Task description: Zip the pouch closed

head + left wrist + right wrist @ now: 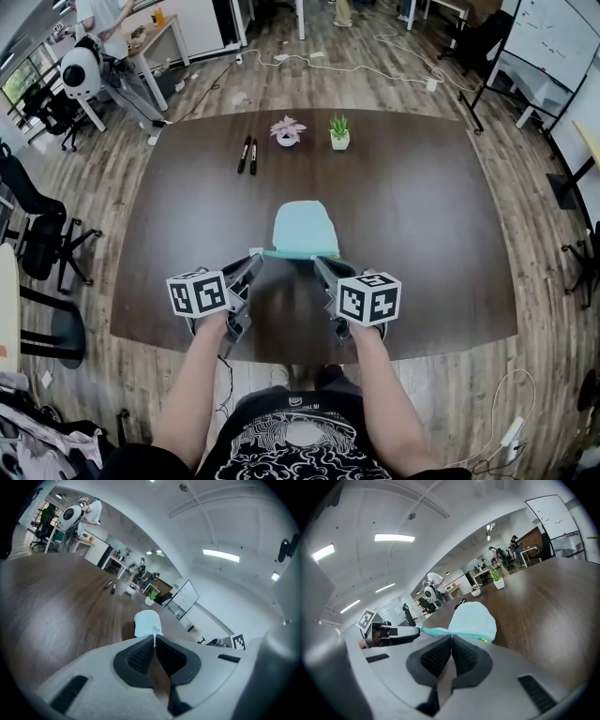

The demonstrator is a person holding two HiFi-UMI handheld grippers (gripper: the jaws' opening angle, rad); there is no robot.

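A light blue pouch lies on the dark wooden table, its teal zipper edge turned toward me. My left gripper is shut on a thin pale tab at the left end of that zipper; the left gripper view shows the pouch just past the jaws. My right gripper is shut, its tips against the zipper edge near the middle. A yellow-green bit sits on the zipper to the right of those tips. Whether the right pads pinch anything is hidden.
Two black markers, a small pink flower pot and a green plant in a white pot stand at the table's far side. Office chairs stand left of the table. A whiteboard is at the right.
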